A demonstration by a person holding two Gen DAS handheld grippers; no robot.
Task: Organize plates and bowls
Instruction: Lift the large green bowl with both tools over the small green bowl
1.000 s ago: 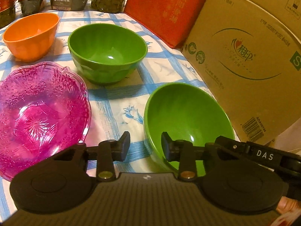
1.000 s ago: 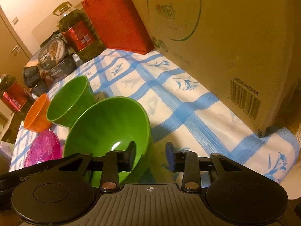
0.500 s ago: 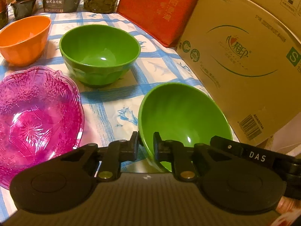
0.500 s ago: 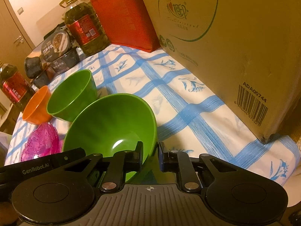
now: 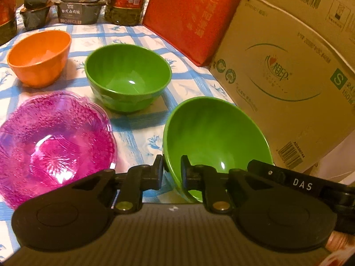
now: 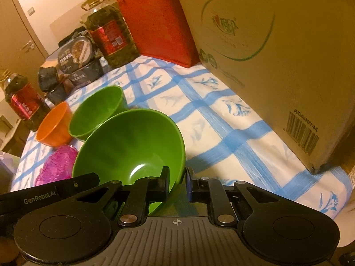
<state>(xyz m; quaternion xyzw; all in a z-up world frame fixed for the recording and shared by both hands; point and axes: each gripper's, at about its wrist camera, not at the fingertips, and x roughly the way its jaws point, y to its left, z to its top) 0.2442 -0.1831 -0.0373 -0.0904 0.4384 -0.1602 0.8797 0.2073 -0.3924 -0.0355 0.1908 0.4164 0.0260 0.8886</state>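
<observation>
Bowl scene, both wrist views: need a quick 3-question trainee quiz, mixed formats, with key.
1. True or false: both grippers clamp the same bowl's rim.
2. Which bowl sits nearest the pink glass dish? A) orange bowl B) far green bowl C) blue bowl
3. Fill in: the near green bowl stands beside a cardboard ____.

Key: 1 true: left gripper and right gripper pinch opposite sides of its rim. 2 B. 3 box.
</observation>
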